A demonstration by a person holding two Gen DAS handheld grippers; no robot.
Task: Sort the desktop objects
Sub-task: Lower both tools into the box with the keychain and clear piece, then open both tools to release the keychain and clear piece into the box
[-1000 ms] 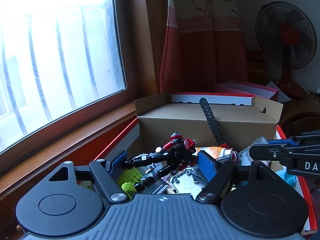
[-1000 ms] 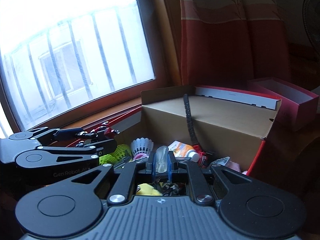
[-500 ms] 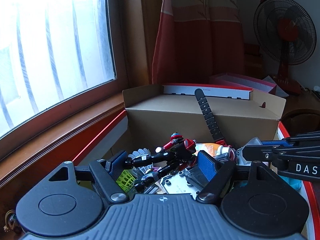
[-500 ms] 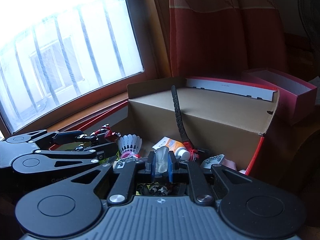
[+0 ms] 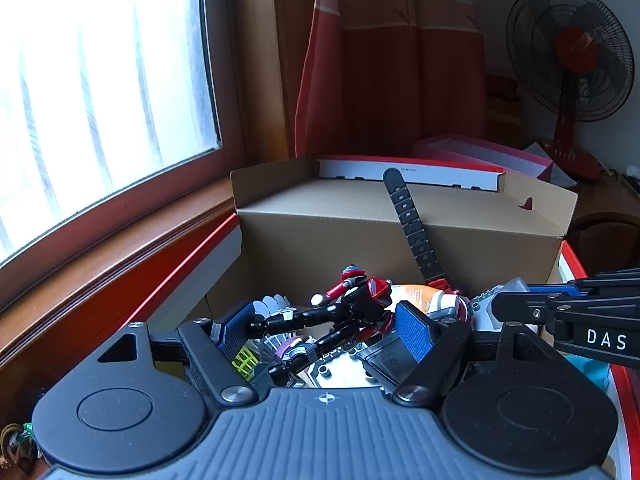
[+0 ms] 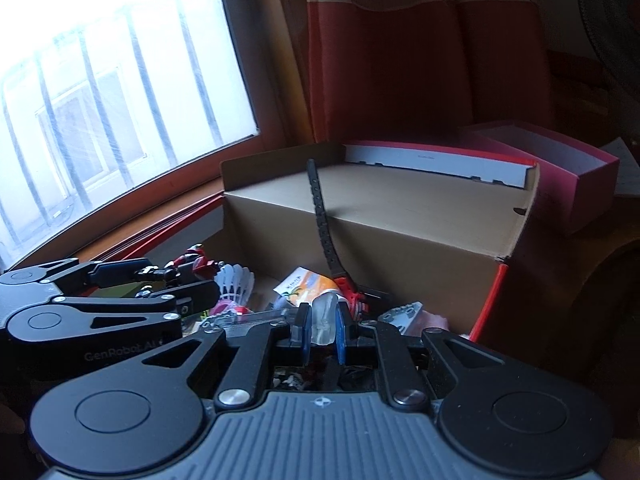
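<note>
Home room: curtain, window, standing fan.

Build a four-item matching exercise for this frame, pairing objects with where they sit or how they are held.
Things:
1. toy figure
2. clear plastic piece
3. black strap
4. pink box

Places or states:
A. leaning up against the cardboard box's wall
B. standing behind the cardboard box
C. spanning the wide-set left gripper
D. pinched in the right gripper

Pairs: 1-C, 2-D, 3-A, 4-B
</note>
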